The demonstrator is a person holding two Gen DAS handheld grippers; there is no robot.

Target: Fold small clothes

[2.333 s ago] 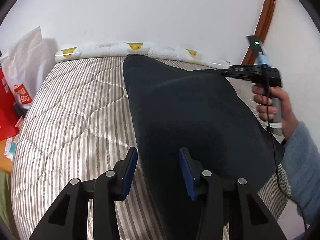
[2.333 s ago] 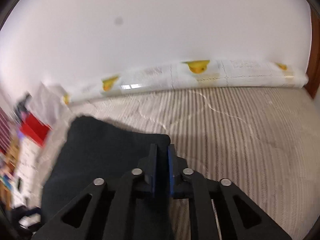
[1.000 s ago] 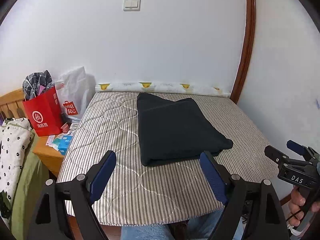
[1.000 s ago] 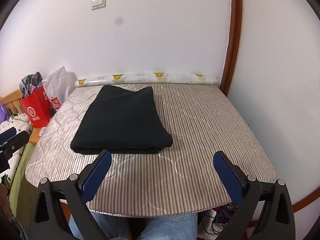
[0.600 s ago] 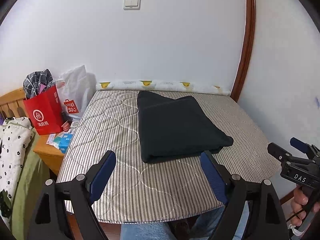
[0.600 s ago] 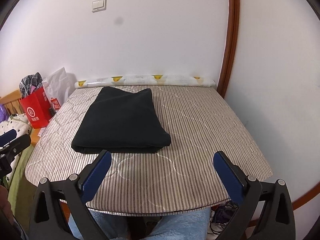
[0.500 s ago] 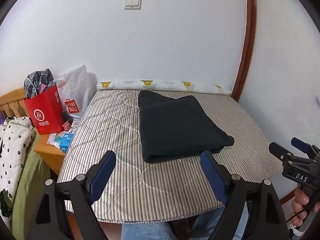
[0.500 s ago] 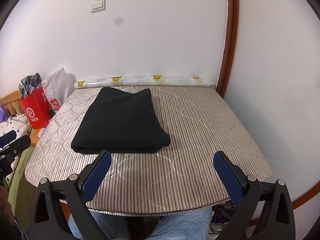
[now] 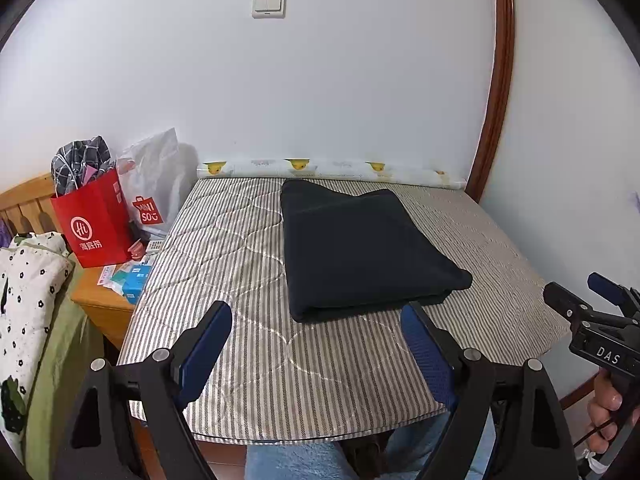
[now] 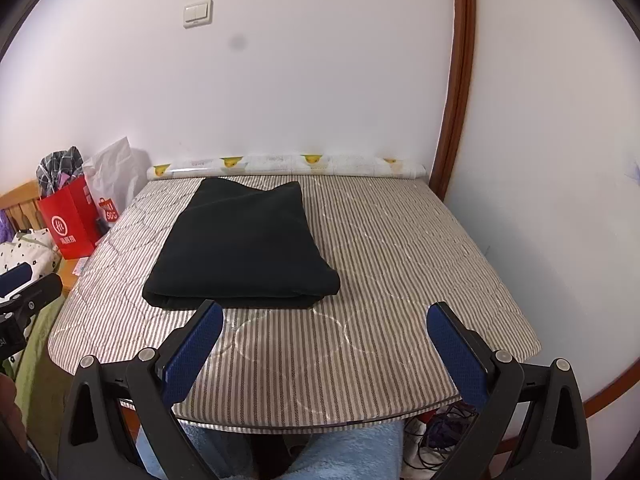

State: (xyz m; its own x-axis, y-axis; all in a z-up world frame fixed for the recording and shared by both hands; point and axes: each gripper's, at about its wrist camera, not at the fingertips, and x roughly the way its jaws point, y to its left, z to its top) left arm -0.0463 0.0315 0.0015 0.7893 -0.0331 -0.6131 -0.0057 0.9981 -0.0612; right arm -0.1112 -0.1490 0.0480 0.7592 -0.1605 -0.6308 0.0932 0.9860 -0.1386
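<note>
A dark folded garment [image 9: 360,248] lies flat on the striped mattress [image 9: 224,256], toward its far middle; it also shows in the right wrist view [image 10: 244,248]. My left gripper [image 9: 316,312] is wide open and empty, held back above the mattress's near edge, short of the garment. My right gripper [image 10: 324,312] is wide open and empty, also above the near edge, to the right of the garment's near end. The right gripper shows at the right edge of the left wrist view [image 9: 592,320].
A red paper bag [image 9: 94,220] and a white plastic bag [image 9: 156,192] stand on a wooden nightstand [image 9: 100,300] left of the mattress. A rolled duck-print sheet [image 9: 328,168] lies along the wall. A brown door frame [image 10: 452,120] stands at right.
Both grippers let go of the garment, opened wide and pulled back to the near edge of the mattress. In the last half second they barely moved.
</note>
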